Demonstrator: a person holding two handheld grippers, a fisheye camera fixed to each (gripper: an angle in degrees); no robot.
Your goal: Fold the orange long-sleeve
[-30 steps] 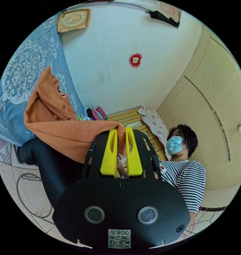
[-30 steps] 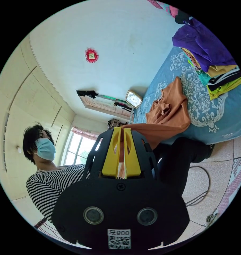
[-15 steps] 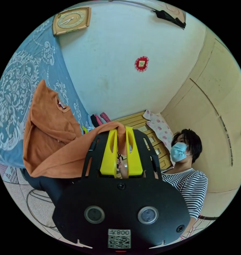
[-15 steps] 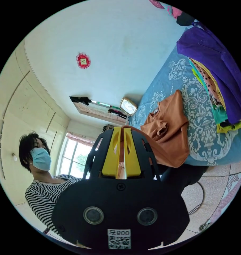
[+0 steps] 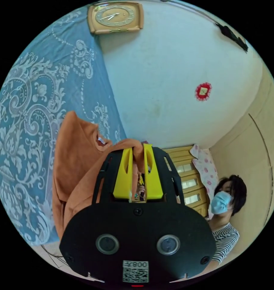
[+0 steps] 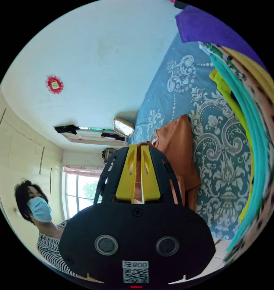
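Note:
The orange long-sleeve [image 5: 75, 157] lies partly on the blue patterned bedspread [image 5: 28, 90], its neckline toward the wall. In the left gripper view my left gripper [image 5: 138, 148] is shut on a fold of the orange fabric, which drapes from the yellow jaws down to the bed. My right gripper [image 6: 138, 148] is likewise shut on an orange edge in the right gripper view, with the rest of the long-sleeve [image 6: 176, 151] spread on the bedspread [image 6: 215, 157] just beyond it.
A pile of folded clothes [image 6: 248, 99], purple on top with teal and yellow below, sits close on the bed. A clock [image 5: 115, 16] leans at the bed's far end. The person in a striped top [image 5: 224, 238] stands near a wooden dresser [image 5: 182, 178].
Both grippers have carried the held orange edges toward and over the bed. The garment now lies flatter, and the clothes pile looms much closer in the right gripper view.

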